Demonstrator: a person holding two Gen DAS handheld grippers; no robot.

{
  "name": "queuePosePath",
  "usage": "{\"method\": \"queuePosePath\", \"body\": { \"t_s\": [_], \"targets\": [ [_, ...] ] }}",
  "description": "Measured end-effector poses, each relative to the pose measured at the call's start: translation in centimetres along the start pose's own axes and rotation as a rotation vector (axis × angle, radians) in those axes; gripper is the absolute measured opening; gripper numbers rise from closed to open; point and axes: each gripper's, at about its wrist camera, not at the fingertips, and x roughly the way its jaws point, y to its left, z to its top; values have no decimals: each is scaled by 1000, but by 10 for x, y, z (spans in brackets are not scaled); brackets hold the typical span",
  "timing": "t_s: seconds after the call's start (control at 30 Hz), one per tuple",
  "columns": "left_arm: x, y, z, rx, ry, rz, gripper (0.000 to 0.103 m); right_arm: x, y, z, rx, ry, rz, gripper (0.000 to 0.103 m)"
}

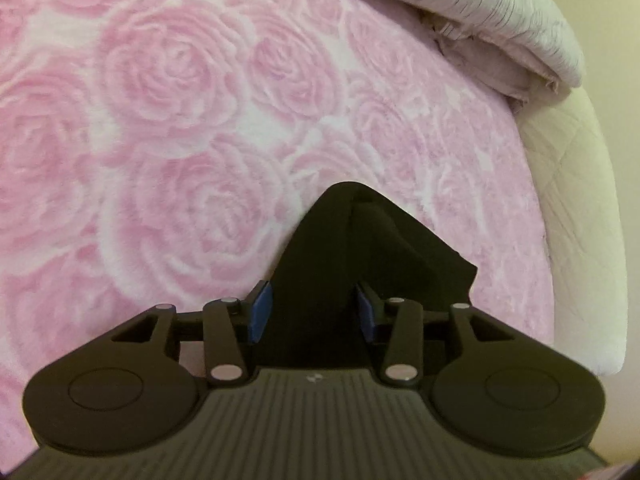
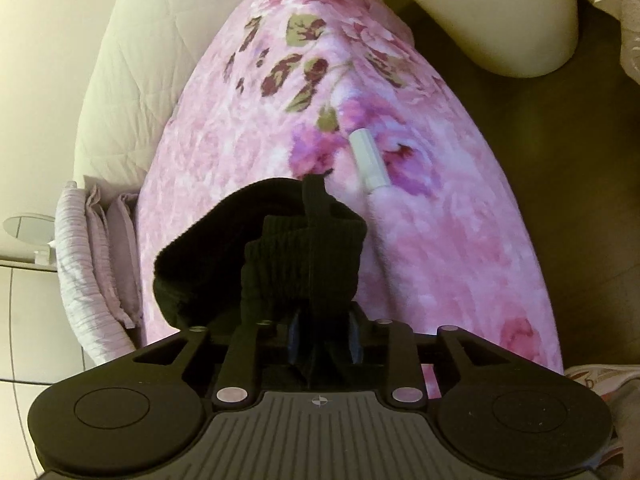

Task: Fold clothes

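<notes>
A black garment fills the space between my left gripper's fingers, and the gripper is shut on it above the pink rose blanket. The cloth hides the fingertips. In the right wrist view the same black ribbed garment bunches over my right gripper, which is shut on it, with a narrow black strap sticking forward. The garment hangs above the pink flowered blanket.
A grey-lilac folded quilt lies at the blanket's far right, and shows in the right wrist view at left. A cream quilted mattress edge borders the blanket. A white tube-like object lies on the blanket. Dark floor at right.
</notes>
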Motion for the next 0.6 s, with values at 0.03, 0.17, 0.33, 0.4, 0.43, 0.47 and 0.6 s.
{"method": "queuePosePath", "body": {
  "t_s": [0.03, 0.17, 0.33, 0.4, 0.43, 0.47, 0.6],
  "targets": [
    [5, -1, -1, 14, 8, -10, 37, 0, 1, 0, 1, 1, 1, 28],
    [4, 0, -11, 59, 11, -34, 9, 14, 0, 0, 0, 44, -75, 27],
    [-52, 20, -11, 22, -91, -71, 6, 12, 58, -8, -182, 11, -22, 5],
    [-87, 32, -6, -6, -161, -76, 5, 13, 100, -14, -248, 13, 57, 5],
    [-107, 41, -2, -33, -203, -83, 5, 13, 121, -17, -279, 15, 100, 5],
    [-129, 49, 2, -61, -252, -85, 5, 17, 145, -22, -299, 21, 159, 4],
    [-246, 81, 17, -123, -539, -45, 5, 29, 245, -48, -387, 60, 398, 4]
  ]
}}
